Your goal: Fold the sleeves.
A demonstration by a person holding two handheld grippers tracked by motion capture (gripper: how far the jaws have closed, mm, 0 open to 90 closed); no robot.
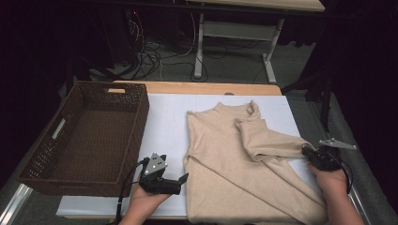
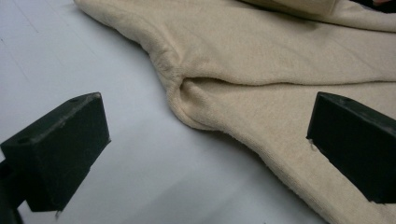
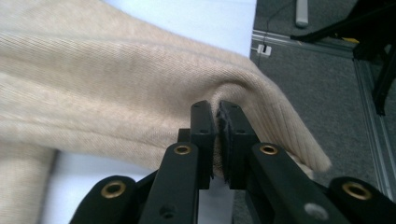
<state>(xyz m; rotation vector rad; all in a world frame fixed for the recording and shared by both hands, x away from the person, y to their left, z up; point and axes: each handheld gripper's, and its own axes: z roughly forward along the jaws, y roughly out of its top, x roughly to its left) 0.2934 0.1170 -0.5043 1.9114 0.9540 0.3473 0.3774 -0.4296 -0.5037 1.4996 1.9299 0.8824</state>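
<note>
Beige sweater (image 1: 234, 164) lies flat on the white-covered surface (image 1: 169, 126), right of centre, collar toward the far edge, hem toward me. One sleeve (image 1: 267, 140) is already folded across the chest, its cuff end running out to the right edge of the surface. My right claw (image 1: 313, 154) is pressed together on that sleeve near the cuff; in the right gripper view the ribbed knit (image 3: 261, 107) bunches up over the pads (image 3: 205, 135), so the pinch looks firm. My left claw (image 1: 180, 180) rests on the surface just beside the sweater's left edge, near the hem, jaws spread wide with nothing between them; in the left gripper view the armpit crease of the sweater (image 2: 187, 93) sits ahead of the spread pads (image 2: 65, 149), apart from them. Brown wicker basket (image 1: 84, 136) stands at the left of the surface, with nothing in it, well apart from the sweater. Progress, as I judge it: folding is at an early stage. The right sleeve is gripped and partly laid over; whether it needs more shifting I cannot tell. The left side is unfolded, the body has not been doubled, and nothing has gone into the basket, which I take to be the final stop.
</note>
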